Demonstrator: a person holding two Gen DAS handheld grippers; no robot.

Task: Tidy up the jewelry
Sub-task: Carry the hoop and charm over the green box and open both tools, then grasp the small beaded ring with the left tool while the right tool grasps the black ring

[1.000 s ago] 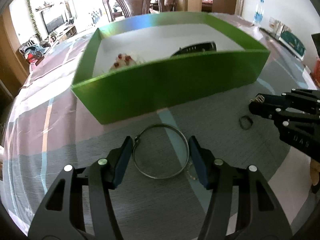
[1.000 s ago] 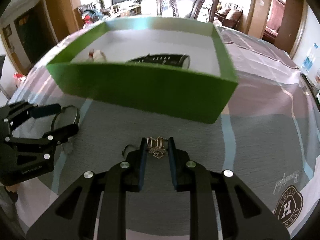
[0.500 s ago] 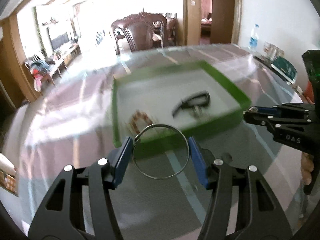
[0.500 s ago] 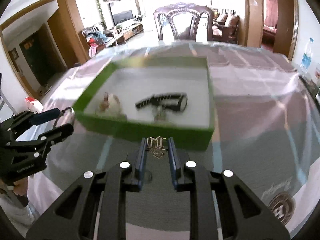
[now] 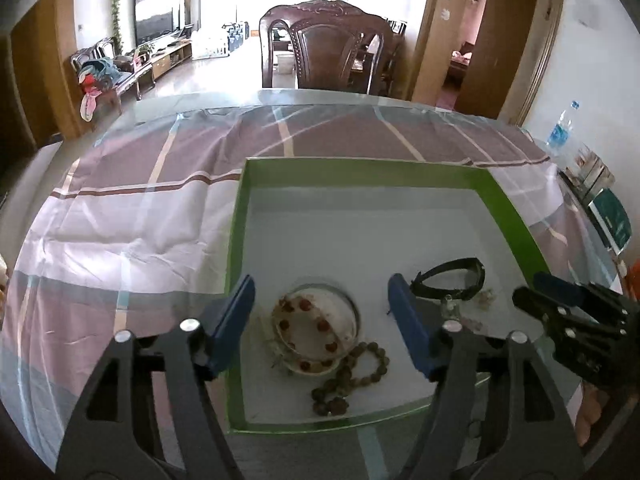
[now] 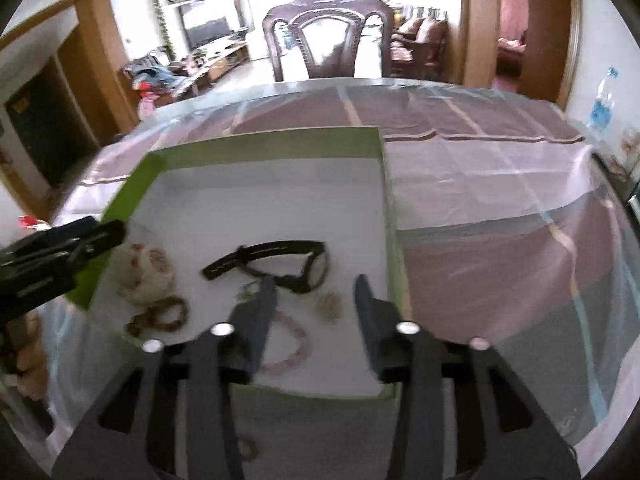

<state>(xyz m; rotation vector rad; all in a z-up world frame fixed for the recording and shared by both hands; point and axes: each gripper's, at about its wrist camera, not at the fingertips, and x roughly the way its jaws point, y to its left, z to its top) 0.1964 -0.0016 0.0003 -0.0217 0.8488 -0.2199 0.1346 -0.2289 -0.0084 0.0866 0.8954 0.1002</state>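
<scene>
Jewelry all sits inside the green box (image 5: 236, 240). Left wrist view: silver bangle (image 5: 320, 320) lies on the beaded bracelets between the left gripper's (image 5: 322, 320) jaws, which have just been opening and hold nothing. Dipping back down could snag it. Right wrist view: right gripper (image 6: 316, 300), tilted down, jaws just parted and empty, gold ring piece (image 6: 330, 306) lying below.

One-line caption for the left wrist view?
Left gripper open above the green box, metal bangle dropped onto the beads.
</scene>
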